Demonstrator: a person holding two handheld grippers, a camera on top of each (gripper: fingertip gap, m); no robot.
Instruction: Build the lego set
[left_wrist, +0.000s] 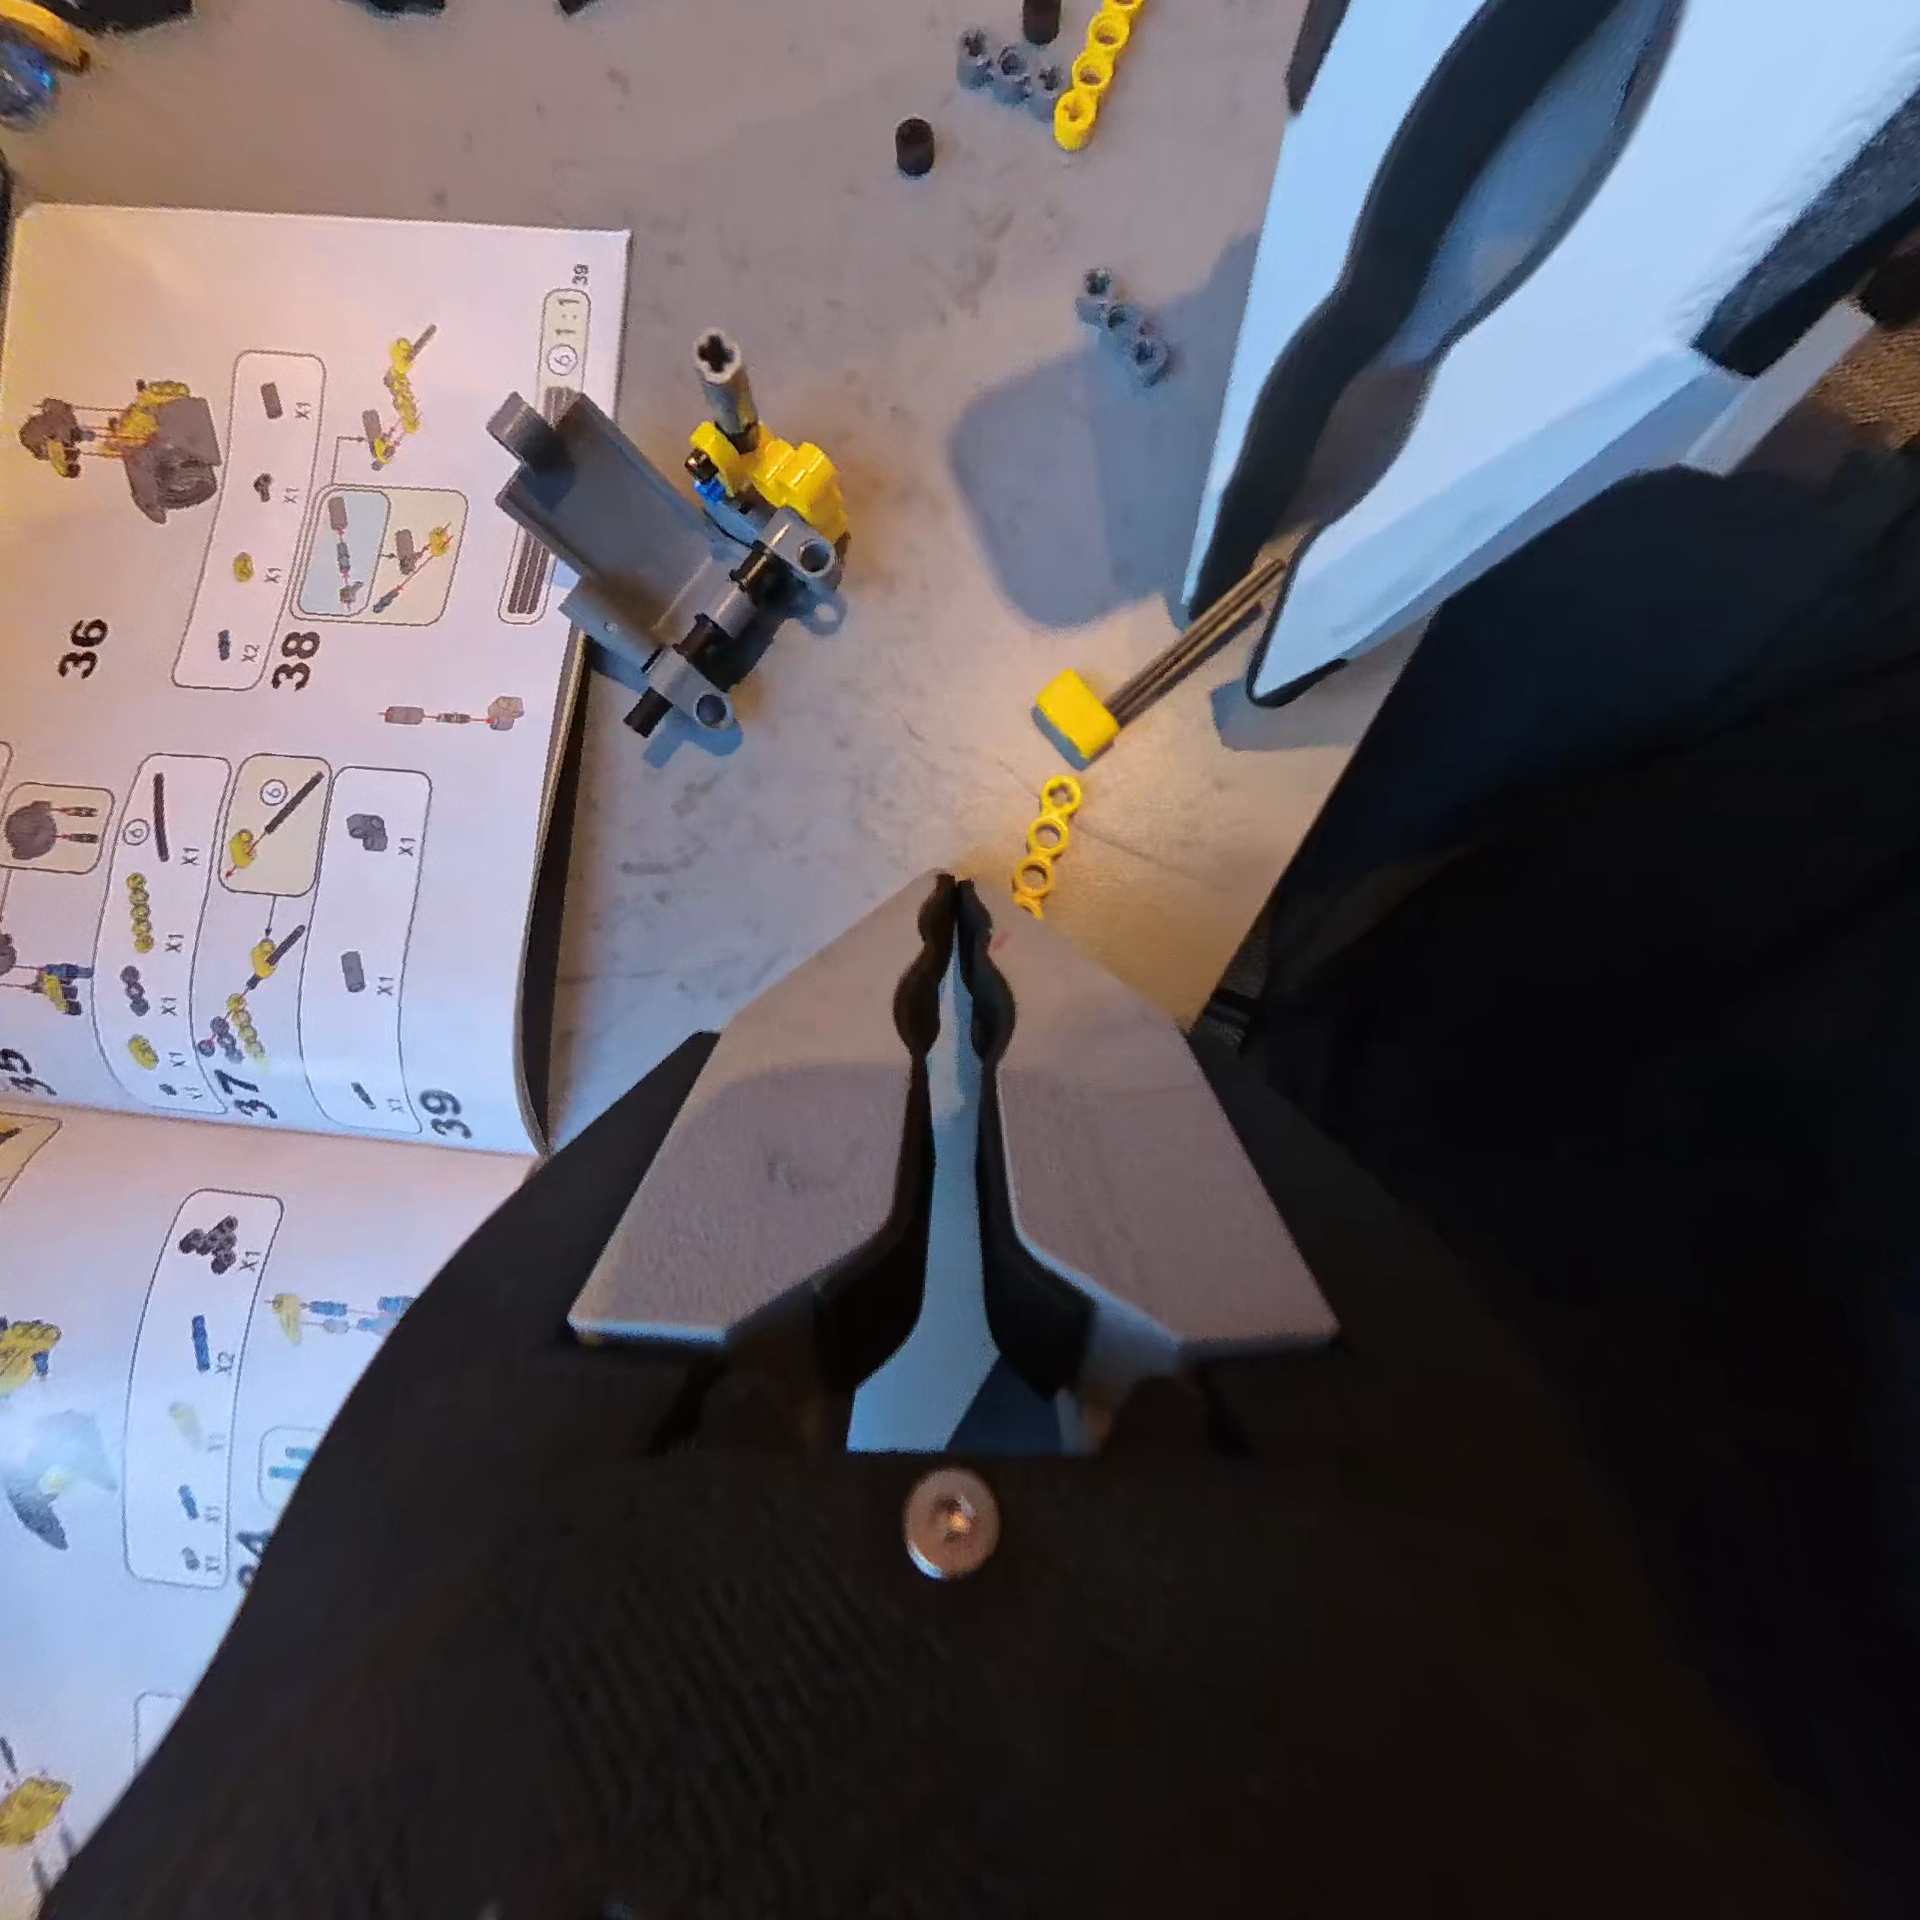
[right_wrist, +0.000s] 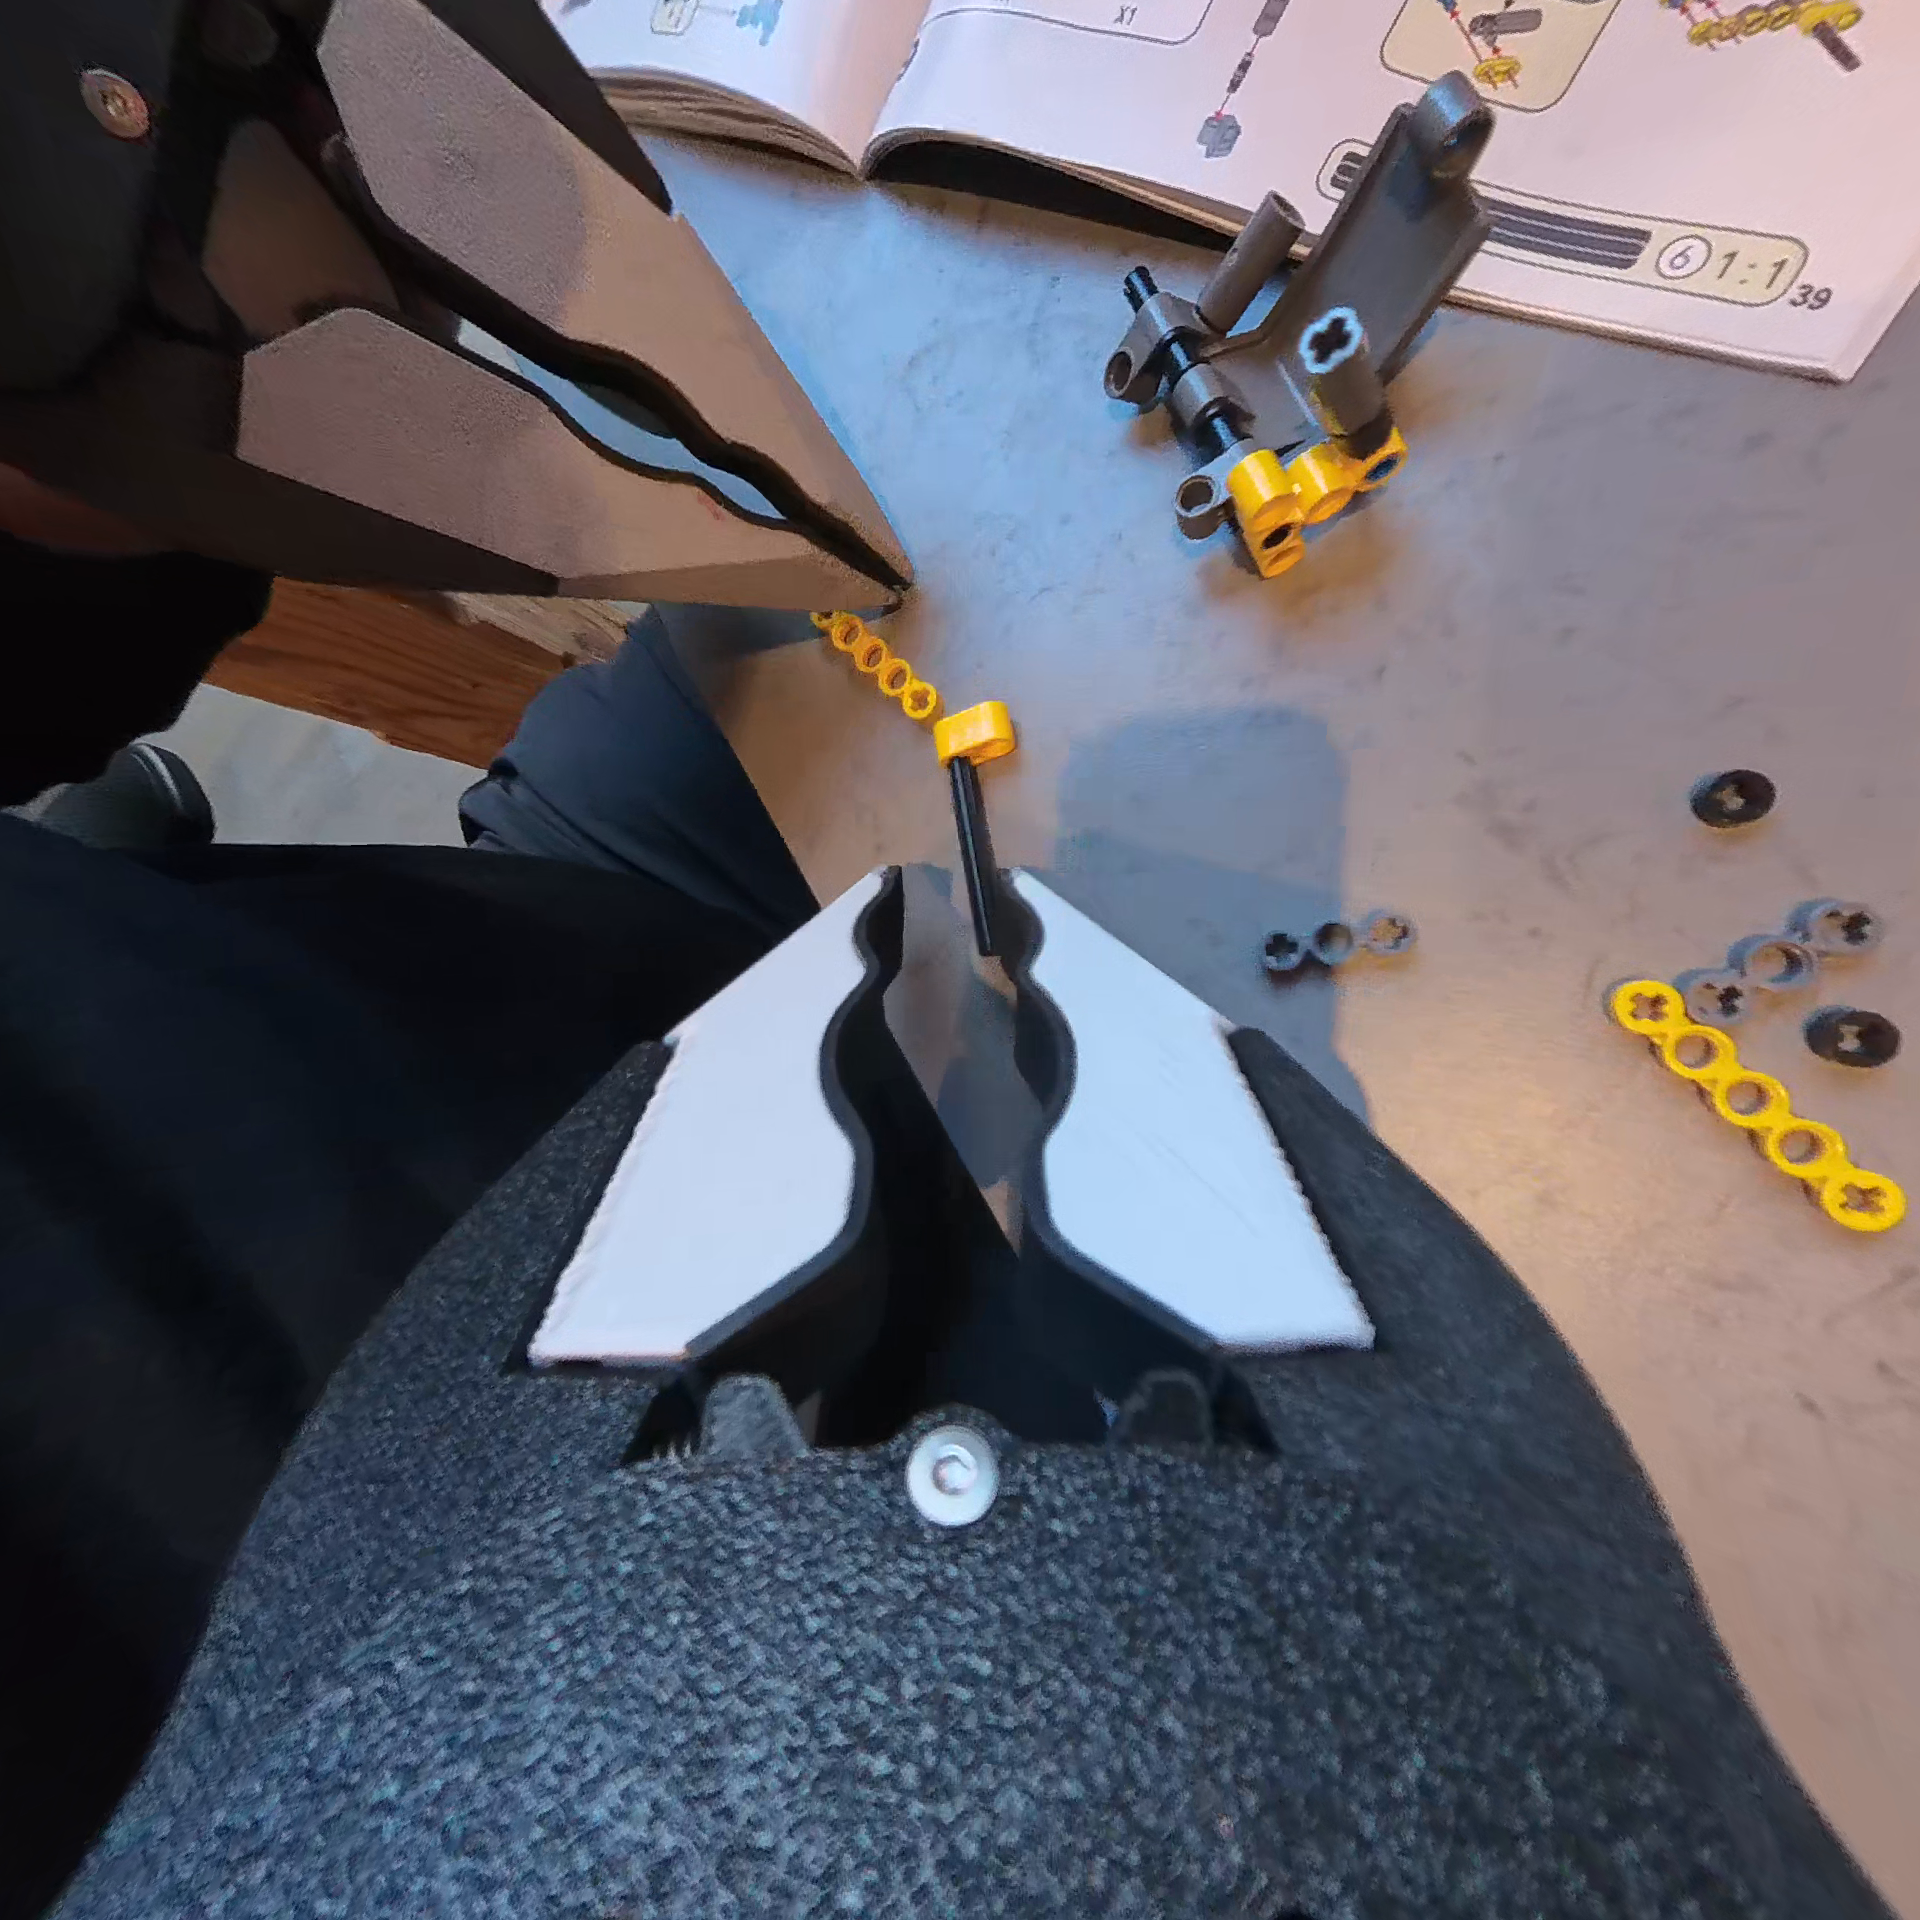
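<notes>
We work at a grey bench (left_wrist: 831, 187). Our left gripper (left_wrist: 951, 883), pinched shut and empty, touches a small yellow beam (left_wrist: 1047, 836) near the edge. Our right gripper (right_wrist: 956, 883) pinches a black axle (right_wrist: 975, 862) with a yellow end.

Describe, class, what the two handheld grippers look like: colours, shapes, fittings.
The left gripper has flat grey pointed fingers with wavy black inner pads, on a smooth black body with one silver screw. The right gripper has white pointed fingers, the same wavy black pads, and a speckled dark grey body with a silver screw.
</notes>
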